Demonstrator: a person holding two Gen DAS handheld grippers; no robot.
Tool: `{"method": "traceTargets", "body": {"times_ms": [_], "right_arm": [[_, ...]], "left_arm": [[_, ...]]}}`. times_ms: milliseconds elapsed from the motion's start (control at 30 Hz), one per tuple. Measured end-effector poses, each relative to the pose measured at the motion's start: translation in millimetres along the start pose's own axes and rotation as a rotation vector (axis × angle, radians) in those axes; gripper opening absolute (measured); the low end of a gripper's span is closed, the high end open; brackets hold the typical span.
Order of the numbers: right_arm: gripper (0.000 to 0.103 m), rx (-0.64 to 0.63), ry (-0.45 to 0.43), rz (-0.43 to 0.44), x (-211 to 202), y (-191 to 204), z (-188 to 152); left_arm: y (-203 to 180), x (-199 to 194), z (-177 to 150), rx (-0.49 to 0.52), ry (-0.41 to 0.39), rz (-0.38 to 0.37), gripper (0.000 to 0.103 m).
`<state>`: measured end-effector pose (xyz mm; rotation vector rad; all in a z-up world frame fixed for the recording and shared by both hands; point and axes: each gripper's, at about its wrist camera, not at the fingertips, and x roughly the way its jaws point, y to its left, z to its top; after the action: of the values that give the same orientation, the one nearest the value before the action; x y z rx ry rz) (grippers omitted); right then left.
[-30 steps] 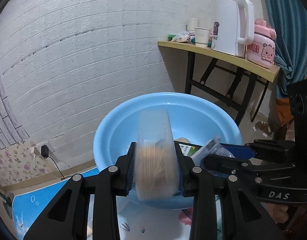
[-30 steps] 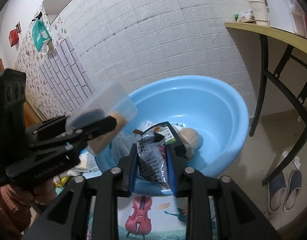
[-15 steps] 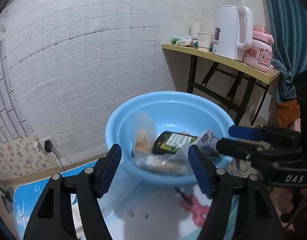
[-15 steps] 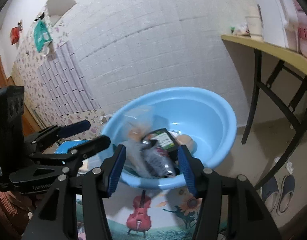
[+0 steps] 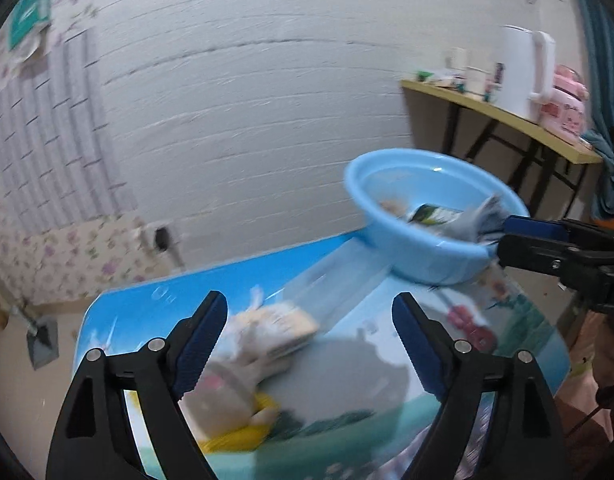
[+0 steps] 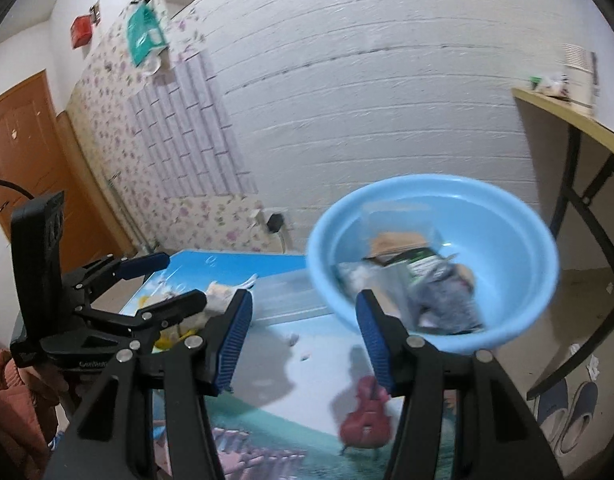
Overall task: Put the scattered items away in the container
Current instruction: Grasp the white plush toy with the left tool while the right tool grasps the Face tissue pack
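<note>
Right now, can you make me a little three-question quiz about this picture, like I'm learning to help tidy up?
1. True or false: the basin is red.
2. What is between the fingers of the left tool? A) a spoon B) nothing C) a cup
3. Fill in: the kettle stands on the side ____.

Key: 1 false, it is blue. 2 B, its jaws are opening and empty. 3 table.
</note>
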<state>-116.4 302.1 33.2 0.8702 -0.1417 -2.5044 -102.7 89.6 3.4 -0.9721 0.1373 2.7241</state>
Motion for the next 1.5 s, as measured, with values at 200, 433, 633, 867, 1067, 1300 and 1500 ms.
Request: {"method": "traceTargets", "body": {"times_ms": [200, 433, 633, 867, 1067, 1300, 1500], "right_arm": [[0.054, -0.024, 0.073, 0.03, 21.6, 21.4, -9.7], [0.054, -0.023, 0.145, 0.067, 48.4, 40.9, -17.6], [0.054, 0.032, 0.238, 0.112, 84.4, 57.2, -21.5], [0.072, 0.012, 0.292, 0.074, 119.8, 78.7, -20.5], [0.073, 0.079, 0.341, 0.06, 149.2, 86.6, -20.1], [0.073, 0.184, 0.381, 0.029, 173.2, 85.6, -20.6], [0.073, 0.33, 0.412, -0.004, 190.1, 75.1, -25.3]], "left_arm": [[29.5, -0.7, -26.1, -0.029, 0.039, 0.063, 0.088], [55.3, 6.1, -51.9, -0.071, 0.073, 0.07, 0.089], [70.6, 15.2, -62.8, -0.079, 0.077, 0.054, 0.095], [81.1, 23.6, -72.6, -0.094, 0.054, -0.036, 0.1], [98.2, 19.5, -78.6, -0.156, 0.032, -0.125, 0.075], [121.1, 10.9, -83.8, -0.206, 0.05, -0.144, 0.067], [127.0, -3.9, -90.6, -0.209, 0.045, -0.147, 0.067]]}}
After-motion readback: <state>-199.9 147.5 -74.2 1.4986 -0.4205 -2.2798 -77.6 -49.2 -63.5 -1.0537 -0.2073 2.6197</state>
